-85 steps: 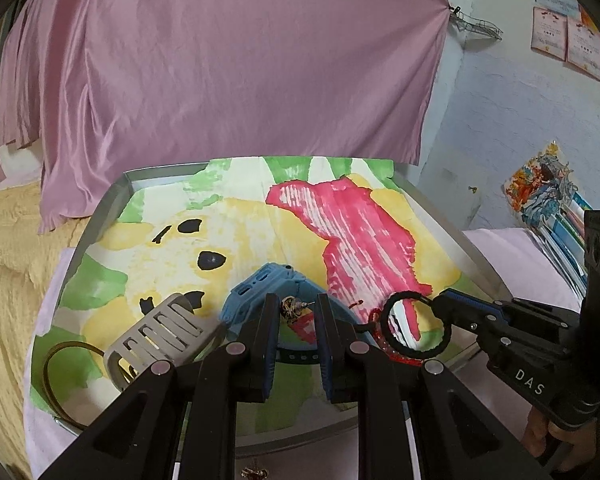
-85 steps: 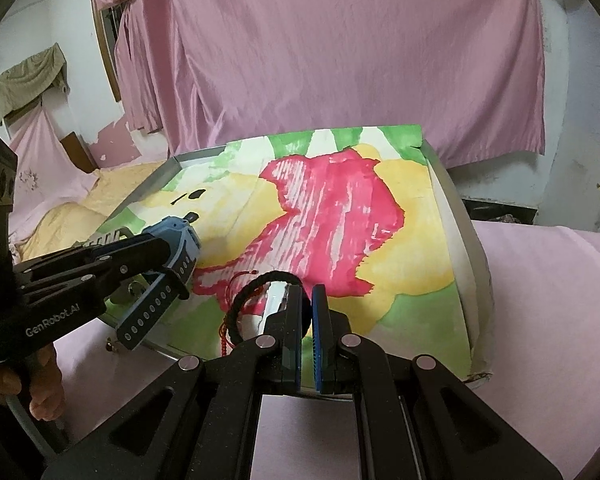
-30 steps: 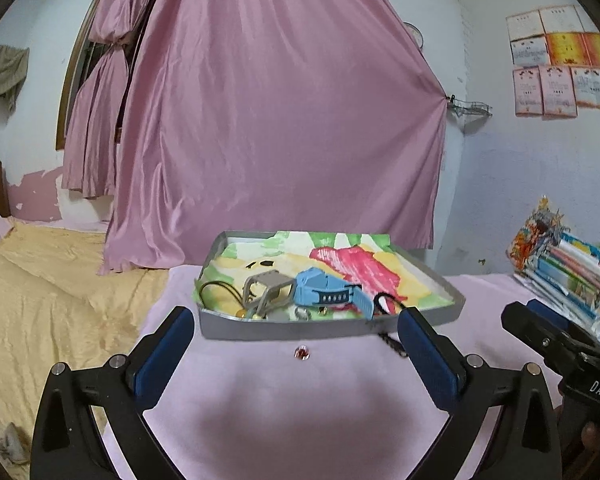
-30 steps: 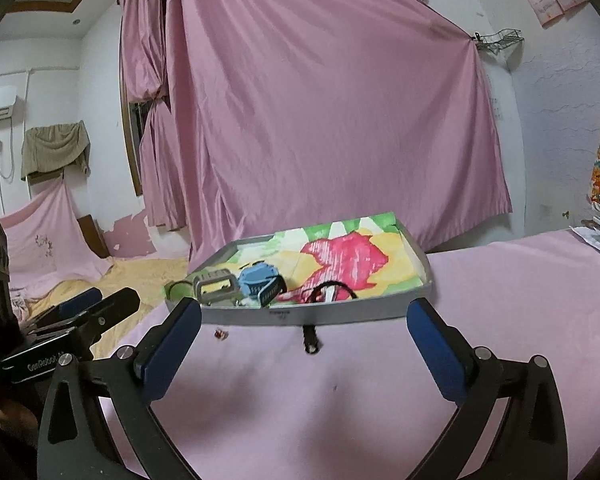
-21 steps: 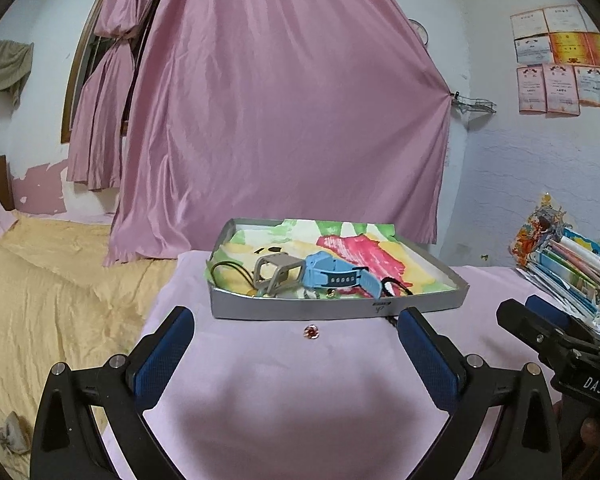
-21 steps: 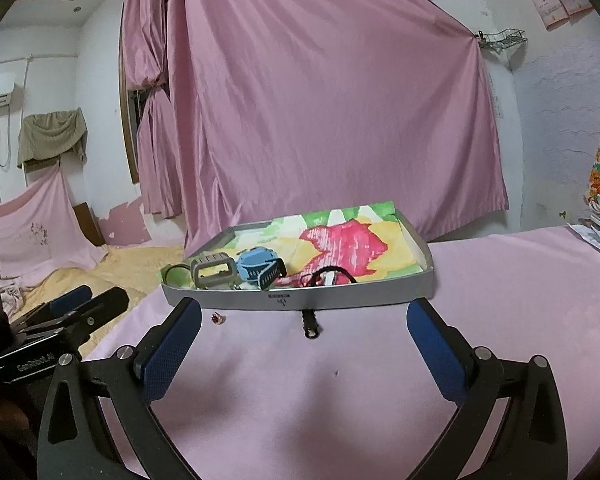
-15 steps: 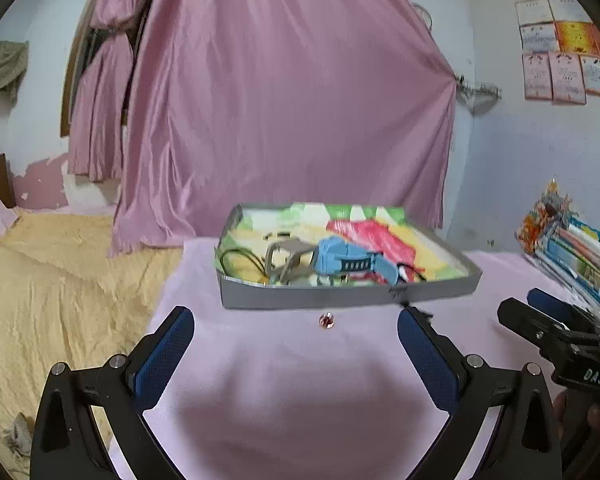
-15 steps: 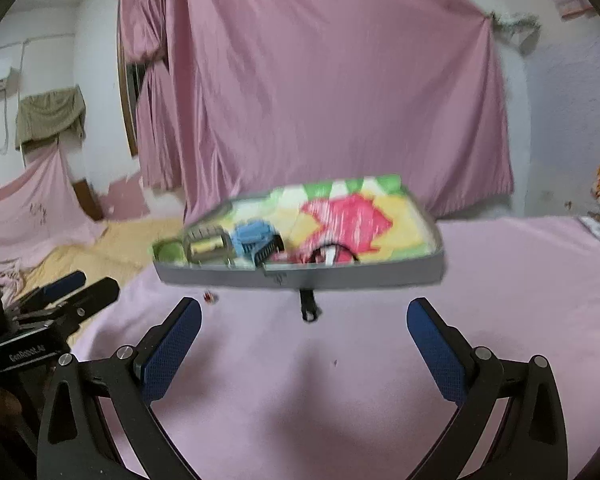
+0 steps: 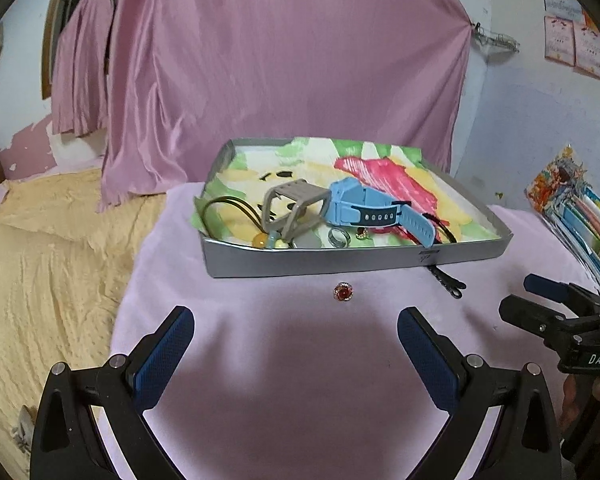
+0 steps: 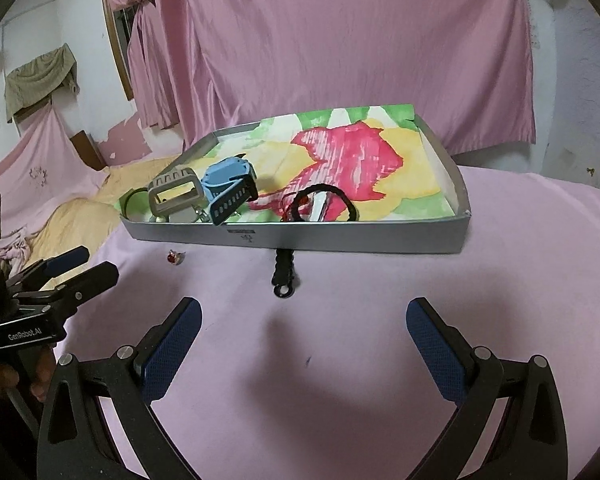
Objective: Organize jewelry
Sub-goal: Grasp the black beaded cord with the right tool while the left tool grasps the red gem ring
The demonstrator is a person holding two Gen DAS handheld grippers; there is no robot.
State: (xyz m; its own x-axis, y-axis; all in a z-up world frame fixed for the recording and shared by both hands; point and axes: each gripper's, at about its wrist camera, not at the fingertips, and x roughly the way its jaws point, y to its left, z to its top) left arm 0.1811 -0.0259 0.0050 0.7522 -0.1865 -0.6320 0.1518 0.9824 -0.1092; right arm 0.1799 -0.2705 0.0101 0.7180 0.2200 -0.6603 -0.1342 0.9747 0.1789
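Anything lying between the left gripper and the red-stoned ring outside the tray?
No. In the left wrist view, only bare pink cloth separates the open left gripper from the ring.

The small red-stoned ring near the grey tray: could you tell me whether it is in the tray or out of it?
Out. The small red-stoned ring lies on the pink cloth, just before the grey tray's front wall.
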